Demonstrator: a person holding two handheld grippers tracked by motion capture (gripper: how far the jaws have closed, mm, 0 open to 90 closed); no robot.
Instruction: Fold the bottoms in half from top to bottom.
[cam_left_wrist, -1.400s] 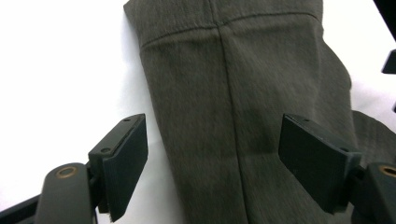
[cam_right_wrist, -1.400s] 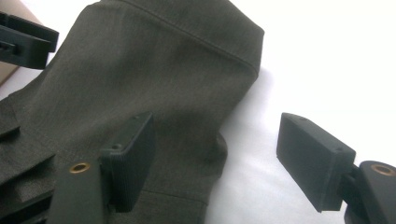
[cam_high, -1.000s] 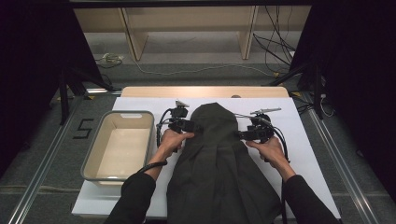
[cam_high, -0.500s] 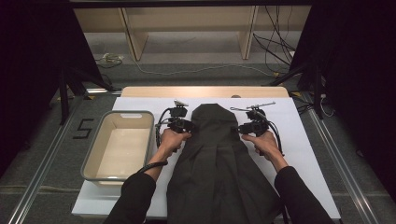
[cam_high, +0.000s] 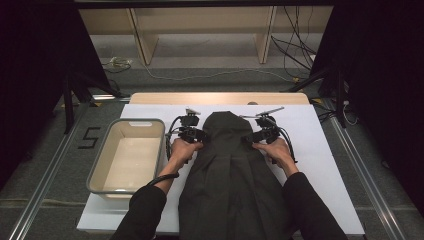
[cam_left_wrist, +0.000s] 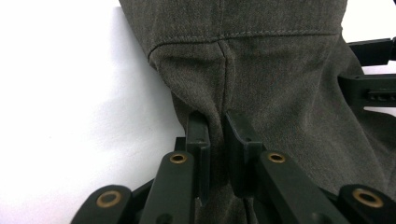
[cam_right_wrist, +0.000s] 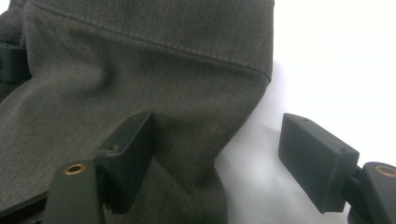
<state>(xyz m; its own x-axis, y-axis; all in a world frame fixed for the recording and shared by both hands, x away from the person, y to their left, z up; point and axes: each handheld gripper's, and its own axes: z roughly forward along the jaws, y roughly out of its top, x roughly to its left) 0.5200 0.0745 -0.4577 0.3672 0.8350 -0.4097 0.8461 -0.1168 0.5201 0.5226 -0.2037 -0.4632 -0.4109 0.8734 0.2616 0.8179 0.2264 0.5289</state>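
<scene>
A dark grey garment lies lengthwise down the middle of the white counter, with a beige tub at its 9 o'clock. The left claw has just pinched shut on a fold at the garment's left edge, near its far end. The right claw stands wide, one pad on the cloth and one over bare counter; it should slide further in so both pads straddle the edge before closing, level with the left claw's grip.
</scene>
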